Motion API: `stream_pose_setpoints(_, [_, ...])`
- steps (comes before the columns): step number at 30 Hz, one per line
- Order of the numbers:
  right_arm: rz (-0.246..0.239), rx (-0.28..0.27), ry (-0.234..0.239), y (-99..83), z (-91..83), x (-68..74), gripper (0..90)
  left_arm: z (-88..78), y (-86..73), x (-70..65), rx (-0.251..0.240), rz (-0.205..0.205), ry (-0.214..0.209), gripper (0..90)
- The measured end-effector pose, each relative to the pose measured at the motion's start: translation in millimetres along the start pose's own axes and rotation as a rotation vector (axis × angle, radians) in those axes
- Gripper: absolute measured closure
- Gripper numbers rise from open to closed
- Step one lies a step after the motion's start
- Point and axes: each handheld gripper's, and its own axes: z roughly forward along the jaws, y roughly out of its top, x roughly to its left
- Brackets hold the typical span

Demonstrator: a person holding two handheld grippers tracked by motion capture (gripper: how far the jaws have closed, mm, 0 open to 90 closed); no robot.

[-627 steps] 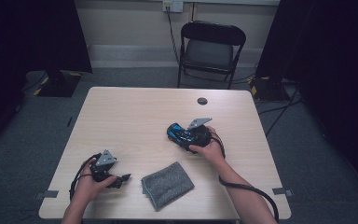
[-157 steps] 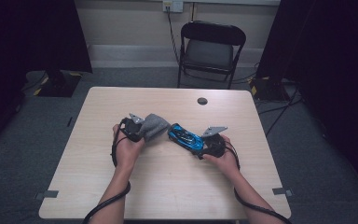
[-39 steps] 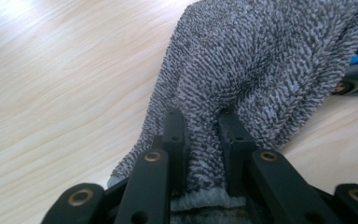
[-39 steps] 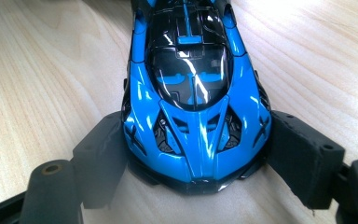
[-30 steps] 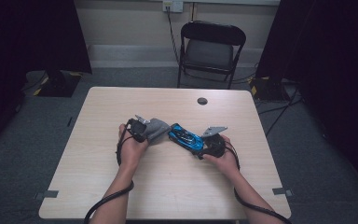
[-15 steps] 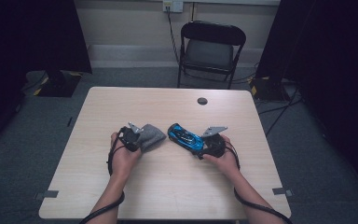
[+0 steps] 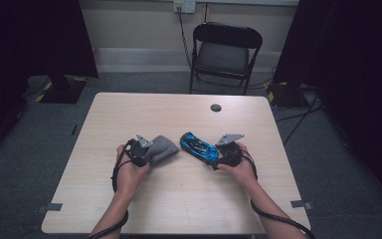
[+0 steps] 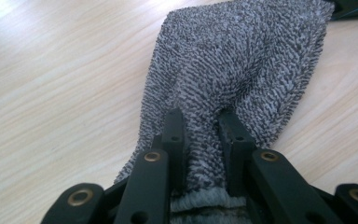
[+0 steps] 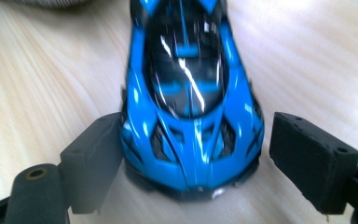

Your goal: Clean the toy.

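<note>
Midway between the light wooden table's side edges, the left gripper pinches a soft, limp grey terry cloth — while the right gripper, jaws spread, straddles the glossy blue-and-black toy car's tail — likely slippery, best gripped across its flanks.

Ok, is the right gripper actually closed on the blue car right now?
Not fully. The right gripper straddles one end of the blue toy car: one jaw touches its side, but a clear gap separates the other jaw from the bodywork.
</note>
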Motion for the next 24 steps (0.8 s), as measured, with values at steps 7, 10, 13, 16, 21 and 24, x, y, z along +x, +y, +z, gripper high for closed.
stream_pose_setpoints(7, [0.029, -0.048, 0.017, 18.5, -17.6, -2.0, 17.7, 0.3, -8.6, -1.8, -0.018, -0.009, -0.018, 75.3])
stream_pose_setpoints(10, [0.108, -0.082, 0.056, 27.4, -13.8, -3.2, 24.5, -2.0, -9.9, -2.7, -0.022, -0.005, -0.027, 75.3])
stream_pose_setpoints(13, [0.101, -0.076, 0.041, 31.1, -10.8, -2.5, 26.5, -3.4, -10.8, -3.2, -0.025, 0.004, -0.029, 75.3])
stream_pose_setpoints(16, [0.129, -0.066, 0.045, 37.8, -4.6, -3.8, 31.0, -4.6, -12.5, -4.4, -0.033, 0.002, -0.040, 75.1])
stream_pose_setpoints(21, [0.127, -0.071, 0.057, 42.0, 4.6, -5.0, 43.8, -4.1, -14.1, -7.2, -0.041, 0.005, -0.047, 75.1])
stream_pose_setpoints(24, [0.099, -0.043, 0.042, 45.0, 13.7, -0.1, 42.3, -3.8, -13.4, -9.0, -0.042, 0.010, -0.047, 75.1])
